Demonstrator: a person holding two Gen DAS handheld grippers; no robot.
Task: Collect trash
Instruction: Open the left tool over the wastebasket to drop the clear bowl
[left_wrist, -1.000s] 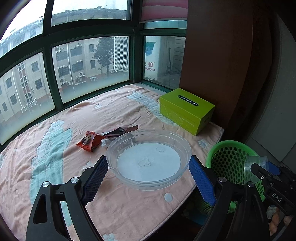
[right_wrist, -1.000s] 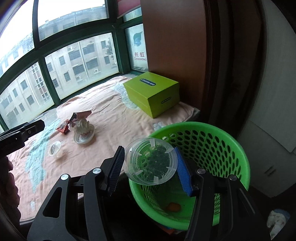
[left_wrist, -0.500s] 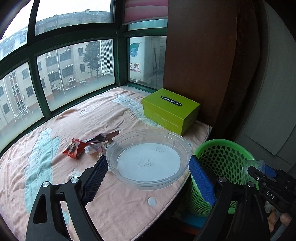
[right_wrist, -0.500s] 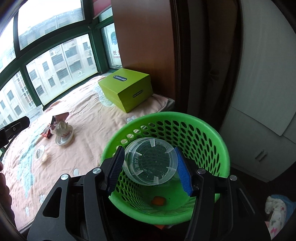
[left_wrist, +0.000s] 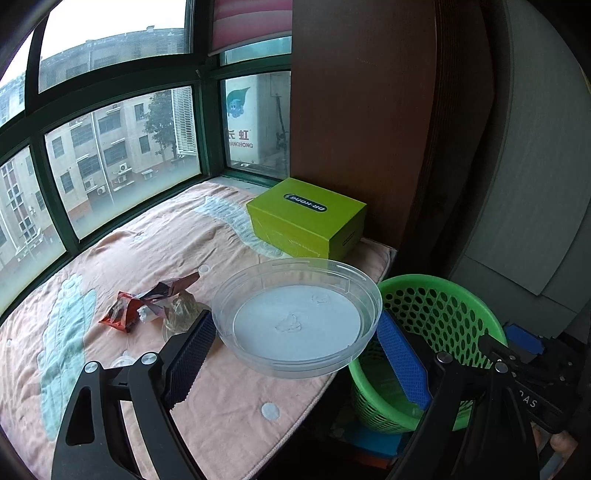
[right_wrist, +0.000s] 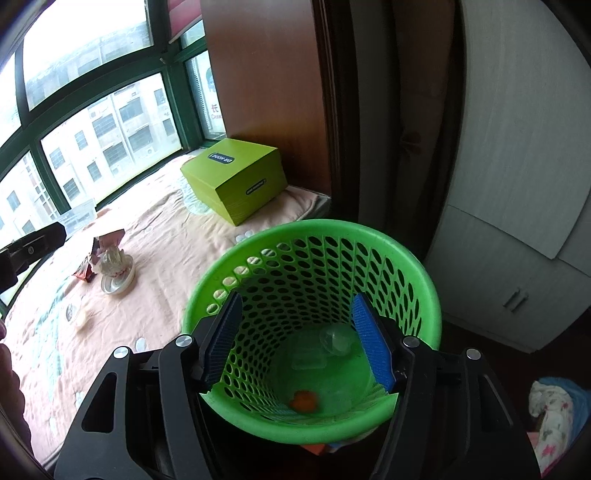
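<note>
Left gripper (left_wrist: 295, 343) is clamped across a shallow round clear plastic lid (left_wrist: 297, 317), held level, open side up, beside the green perforated plastic basket (right_wrist: 388, 258). Being round, no long axis is shown. Right gripper (right_wrist: 295, 339) is spread empty above the basket. The lid is best carried over the rim, tilted, then released.

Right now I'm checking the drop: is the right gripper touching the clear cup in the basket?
Apart. The right wrist view shows the right gripper open and empty above the green basket, the clear cup lying on its floor.
</note>
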